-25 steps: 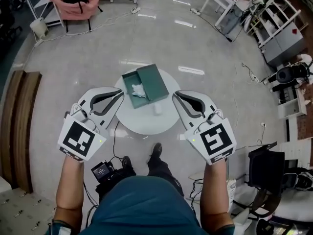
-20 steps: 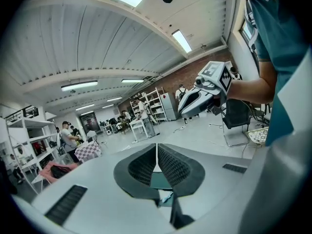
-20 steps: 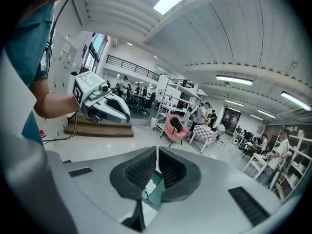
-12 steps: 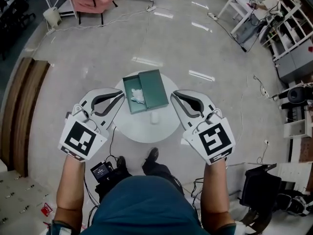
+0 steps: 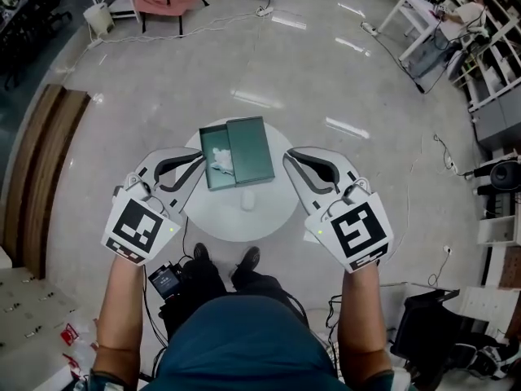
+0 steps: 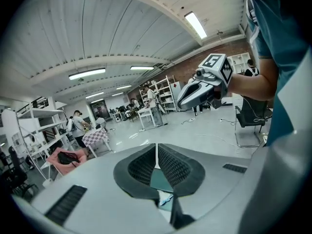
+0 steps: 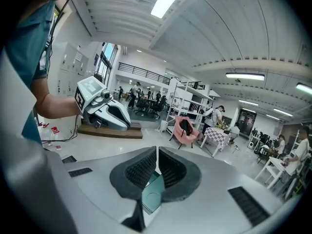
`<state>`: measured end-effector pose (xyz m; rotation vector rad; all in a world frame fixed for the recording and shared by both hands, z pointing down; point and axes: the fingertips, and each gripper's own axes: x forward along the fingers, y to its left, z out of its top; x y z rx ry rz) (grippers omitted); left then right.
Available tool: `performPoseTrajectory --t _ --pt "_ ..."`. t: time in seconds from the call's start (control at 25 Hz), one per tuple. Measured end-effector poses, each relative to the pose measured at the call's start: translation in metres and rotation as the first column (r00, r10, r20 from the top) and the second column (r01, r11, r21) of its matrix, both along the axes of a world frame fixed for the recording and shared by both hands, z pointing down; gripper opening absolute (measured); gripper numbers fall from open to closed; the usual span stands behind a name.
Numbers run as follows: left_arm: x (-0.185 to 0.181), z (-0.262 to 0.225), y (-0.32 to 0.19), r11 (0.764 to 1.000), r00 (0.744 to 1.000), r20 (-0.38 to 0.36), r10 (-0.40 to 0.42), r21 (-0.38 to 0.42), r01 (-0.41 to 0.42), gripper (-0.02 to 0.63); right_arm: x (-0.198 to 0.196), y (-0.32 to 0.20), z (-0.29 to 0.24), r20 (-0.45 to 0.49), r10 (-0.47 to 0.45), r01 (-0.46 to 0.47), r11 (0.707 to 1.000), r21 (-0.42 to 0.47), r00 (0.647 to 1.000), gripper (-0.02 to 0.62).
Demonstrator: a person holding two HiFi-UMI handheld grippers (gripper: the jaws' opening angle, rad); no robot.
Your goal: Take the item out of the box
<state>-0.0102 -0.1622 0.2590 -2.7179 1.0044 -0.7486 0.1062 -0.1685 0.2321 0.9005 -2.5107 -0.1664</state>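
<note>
A crumpled white paper-like item (image 5: pixel 218 158) lies inside the open half of a shallow teal cardboard box (image 5: pixel 208 178), towards its far end. The item is untouched and uncovered, so it looks free to be lifted out. The box's flat teal lid (image 5: pixel 251 151) lies touching the box on its right; whether it is hinged to the box or only set against it cannot be told.

The box sits on the far half of a small round white bench (image 5: pixel 244 223). A small pale object (image 5: pixel 248 200), too small to identify, rests on the bench just in front of the box.

The left hand-held gripper (image 5: pixel 200 160) hangs over the bench's left edge, and the right hand-held gripper (image 5: pixel 288 158) over its right edge. They sit either side of the box, both angled inward and slightly down towards it. Each gripper view shows its two black ribbed pads pressed together at the tips, with nothing between them and only teal box visible below. Neither touches the box or the item, so the task looks to be in its approach; the jaws would need to part before a grasp.

The person stands right at the bench, feet by its base, on a glossy grey floor (image 5: pixel 326 72).
</note>
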Motion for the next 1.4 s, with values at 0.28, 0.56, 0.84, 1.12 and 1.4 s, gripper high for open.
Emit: performPoseTrajectory --t 0.28,0.56,0.84,1.12,1.4 --pt "0.012 0.031 -0.026 0.998 0.999 0.014 0.034 -0.049 -0.033 0.029 0.019 -0.018 0.022 0.010 0.059 -0.058 0.997 -0.050 0.998 0.040" --pt "0.027 0.063 -0.048 0.991 0.996 0.006 0.085 -0.102 -0.084 0.029 0.038 -0.026 0.042 0.005 0.133 -0.132 0.987 -0.095 0.991 0.040" --pt "0.025 0.096 -0.073 0.985 0.994 0.000 0.109 -0.136 -0.108 0.031 0.034 -0.042 0.070 -0.025 0.155 -0.157 0.979 -0.134 0.988 0.040" --pt "0.006 0.134 -0.095 0.978 0.995 0.001 0.104 -0.181 -0.102 0.031 0.015 -0.061 0.101 -0.051 0.148 -0.155 0.971 -0.181 0.988 0.040" --pt "0.003 0.170 -0.108 0.969 0.994 0.009 0.104 -0.225 -0.100 0.031 0.010 -0.072 0.129 -0.062 0.143 -0.153 0.964 -0.219 0.988 0.040"
